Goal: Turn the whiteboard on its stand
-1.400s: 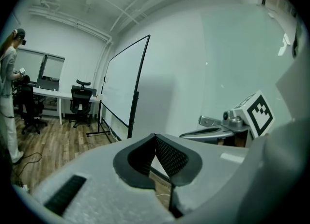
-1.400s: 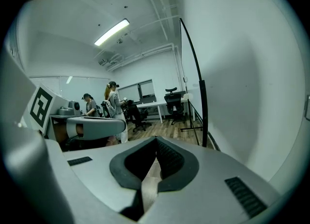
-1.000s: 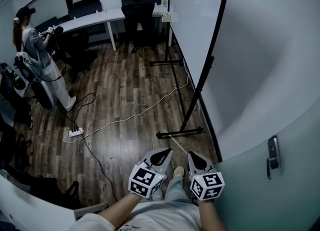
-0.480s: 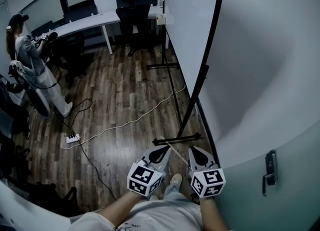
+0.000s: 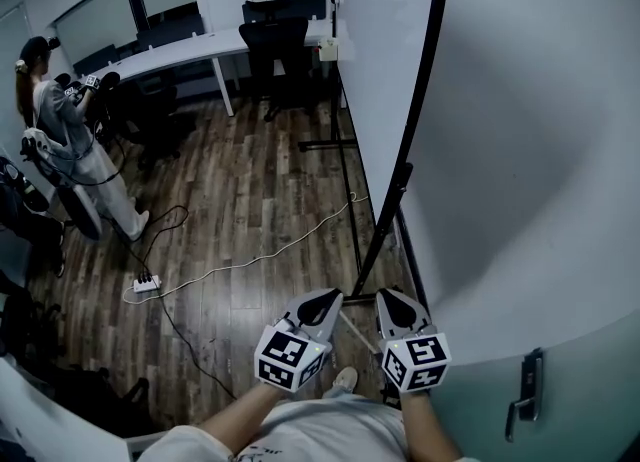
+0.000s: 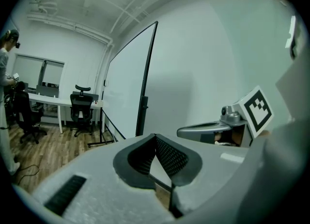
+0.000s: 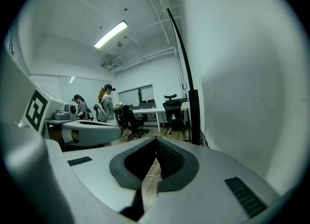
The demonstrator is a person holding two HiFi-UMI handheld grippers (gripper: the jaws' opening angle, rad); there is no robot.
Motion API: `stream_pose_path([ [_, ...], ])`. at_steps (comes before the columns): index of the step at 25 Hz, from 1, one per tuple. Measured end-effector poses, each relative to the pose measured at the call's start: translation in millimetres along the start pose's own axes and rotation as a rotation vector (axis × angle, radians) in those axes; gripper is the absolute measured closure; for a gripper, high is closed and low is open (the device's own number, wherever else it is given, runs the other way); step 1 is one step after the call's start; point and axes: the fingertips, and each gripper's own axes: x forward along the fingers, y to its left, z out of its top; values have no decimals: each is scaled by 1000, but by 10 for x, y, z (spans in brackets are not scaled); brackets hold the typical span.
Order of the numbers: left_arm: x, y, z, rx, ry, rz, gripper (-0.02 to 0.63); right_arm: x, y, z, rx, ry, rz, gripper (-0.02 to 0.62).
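Observation:
The whiteboard point(image 5: 378, 70) stands edge-on ahead of me, its black frame pole point(image 5: 415, 110) slanting down to the stand's foot point(image 5: 352, 297) on the wood floor. My left gripper point(image 5: 327, 297) and right gripper point(image 5: 386, 296) hang side by side just short of that foot, both shut and holding nothing. In the left gripper view the left gripper point(image 6: 155, 136) points toward the whiteboard point(image 6: 127, 89), with the right gripper point(image 6: 209, 130) beside it. In the right gripper view the right gripper point(image 7: 156, 139) has the board's black edge point(image 7: 185, 68) straight ahead and the left gripper point(image 7: 92, 132) at its left.
A plain wall point(image 5: 540, 150) runs close behind the board, with a door and its handle point(image 5: 520, 405) at lower right. A person point(image 5: 62, 140) stands far left by a white desk point(image 5: 190, 45) and office chair point(image 5: 280, 40). A power strip point(image 5: 145, 283) and cables point(image 5: 260, 250) lie on the floor.
The view has moved forward: the stand's near foot has come down to just behind the gripper tips. Both grippers stay shut, side by side.

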Motion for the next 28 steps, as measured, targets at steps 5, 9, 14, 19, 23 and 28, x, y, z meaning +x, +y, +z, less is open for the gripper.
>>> stream_pose_path([
  [5, 314, 63, 88, -9, -11, 37, 595, 155, -266, 91, -14, 1, 34, 589],
  [9, 560, 7, 166, -25, -6, 35, 595, 204, -487, 151, -18, 12, 47, 589],
  [14, 636, 3, 177, -24, -6, 42, 595, 240, -563, 191, -27, 11, 53, 589],
  [19, 648, 65, 187, -23, 5, 49, 595, 300, -607, 185, -17, 19, 48, 589],
  [23, 671, 178, 218, -34, 5, 54, 595, 405, -653, 206, -14, 20, 32, 589],
  [28, 707, 347, 229, -34, 20, 31, 595, 575, -652, 246, -8, 31, 0, 589],
])
